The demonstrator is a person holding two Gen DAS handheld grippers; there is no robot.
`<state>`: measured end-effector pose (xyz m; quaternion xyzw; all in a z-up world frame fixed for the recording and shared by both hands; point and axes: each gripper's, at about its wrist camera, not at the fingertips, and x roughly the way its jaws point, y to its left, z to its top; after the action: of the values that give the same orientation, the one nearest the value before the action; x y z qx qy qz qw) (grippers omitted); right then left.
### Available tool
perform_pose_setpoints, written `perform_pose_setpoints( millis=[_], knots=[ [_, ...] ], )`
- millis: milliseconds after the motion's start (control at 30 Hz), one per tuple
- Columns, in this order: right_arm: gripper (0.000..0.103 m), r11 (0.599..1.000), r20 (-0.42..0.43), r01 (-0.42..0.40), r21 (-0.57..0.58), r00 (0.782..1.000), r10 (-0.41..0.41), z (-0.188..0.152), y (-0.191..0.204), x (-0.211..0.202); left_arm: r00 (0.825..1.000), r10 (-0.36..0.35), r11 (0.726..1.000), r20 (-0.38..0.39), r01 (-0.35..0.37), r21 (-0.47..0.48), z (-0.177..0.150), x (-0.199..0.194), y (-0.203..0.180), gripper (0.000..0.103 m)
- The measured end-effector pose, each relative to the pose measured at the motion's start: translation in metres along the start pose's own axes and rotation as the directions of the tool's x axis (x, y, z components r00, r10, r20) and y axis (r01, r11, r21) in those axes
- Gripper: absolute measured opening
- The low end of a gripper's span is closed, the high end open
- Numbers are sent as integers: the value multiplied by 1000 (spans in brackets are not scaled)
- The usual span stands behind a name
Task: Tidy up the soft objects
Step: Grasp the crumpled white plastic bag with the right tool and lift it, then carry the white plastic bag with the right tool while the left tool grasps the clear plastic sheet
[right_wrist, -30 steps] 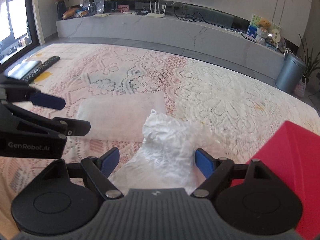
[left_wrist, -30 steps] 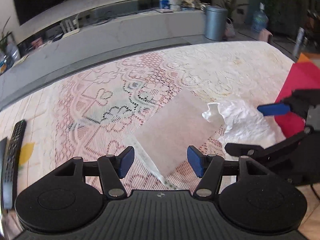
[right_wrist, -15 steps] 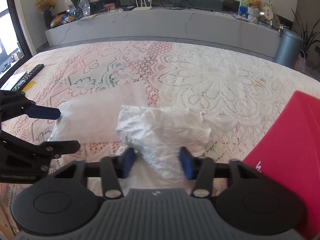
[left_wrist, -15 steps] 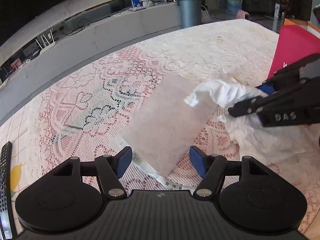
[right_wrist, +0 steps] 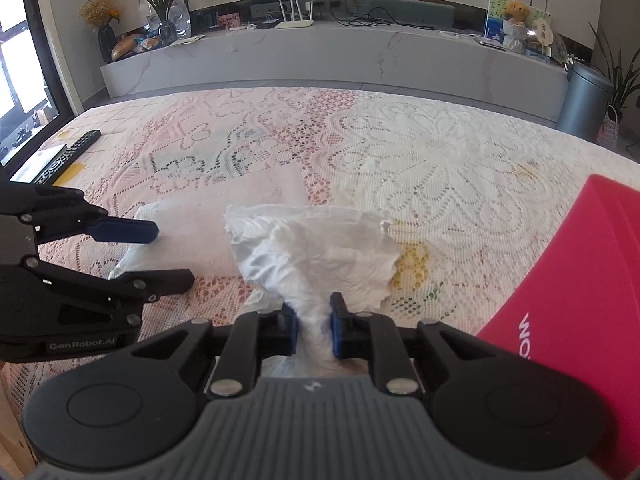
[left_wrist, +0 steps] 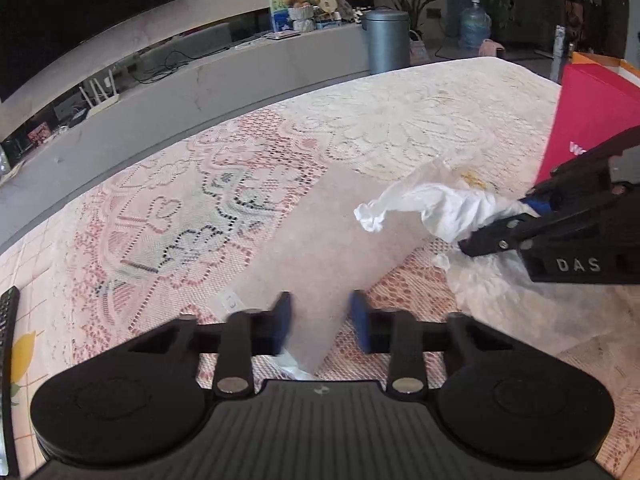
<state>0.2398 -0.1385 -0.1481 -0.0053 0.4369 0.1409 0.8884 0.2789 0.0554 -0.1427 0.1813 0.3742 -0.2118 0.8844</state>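
Both soft items sit near the front of the lace-covered desk (right_wrist: 440, 152); neither has reached a container yet. The red box (right_wrist: 580, 280) stands just to the right, a likely destination, but that is a guess.

Right gripper (right_wrist: 312, 330): jaws have just been closing and now pinch the near end of the crumpled white plastic bag (right_wrist: 320, 248); the material bunches narrow between the pads. The bag rises in a peak from the grip, its lower part on the desk.

Left gripper (left_wrist: 320, 320): jaws have just been closing around the near end of the flat pale pink packet (left_wrist: 328, 240), which lies on the desk just beside the bag. The fingers are motion-blurred; whether the pads already press on the packet I cannot tell.

Progress: early. Bag grasped, packet grasp in hand. Left: lift, carry and place both.
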Motion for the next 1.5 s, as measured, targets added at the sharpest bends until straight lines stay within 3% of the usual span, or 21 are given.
perform_pose_setpoints(
  millis=[33, 100, 167, 400, 733, 833, 1033, 1267, 1500],
  knots=[
    [15, 1000, 1, 1, -5, 1000, -1, -1, 1, 0, 1000, 14, 1000, -4, -14, -1, 0, 0, 1, 20],
    [15, 1000, 2, 1, -6, 1000, -1, -1, 1, 0, 1000, 7, 1000, -9, -7, -24, -1, 1, 5, 6],
    [15, 1000, 1, -3, -1, 1000, 3, -1, 0, 0, 1000, 21, 999, 0, -21, -31, 0, -1, 5, 2],
    [9, 1000, 15, -1, 14, 1000, 0, -1, -2, -4, 999, 39, 996, 13, -38, -81, 5, -15, 8, 1],
    [6, 1000, 48, -18, 15, 999, 17, 2, 4, -32, 1000, -12, 973, -23, 6, -232, 17, -54, 2, 1],
    [5, 999, 65, -29, 19, 997, 27, 3, 7, -49, 999, -16, 970, 33, 24, -243, 17, -74, -5, 1],
    [6, 995, 102, -75, 68, 992, 68, 3, 7, -93, 997, 22, 948, 69, 1, -317, 10, -112, -12, 1],
    [6, 991, 170, -54, 119, 985, 33, -13, 3, -153, 993, 68, 925, 100, -25, -379, 2, -156, -27, 1],
    [6, 988, 237, -5, 152, 971, -31, -36, -5, -211, 981, 45, 929, 191, 29, -368, 4, -201, -60, 1]
  ],
)
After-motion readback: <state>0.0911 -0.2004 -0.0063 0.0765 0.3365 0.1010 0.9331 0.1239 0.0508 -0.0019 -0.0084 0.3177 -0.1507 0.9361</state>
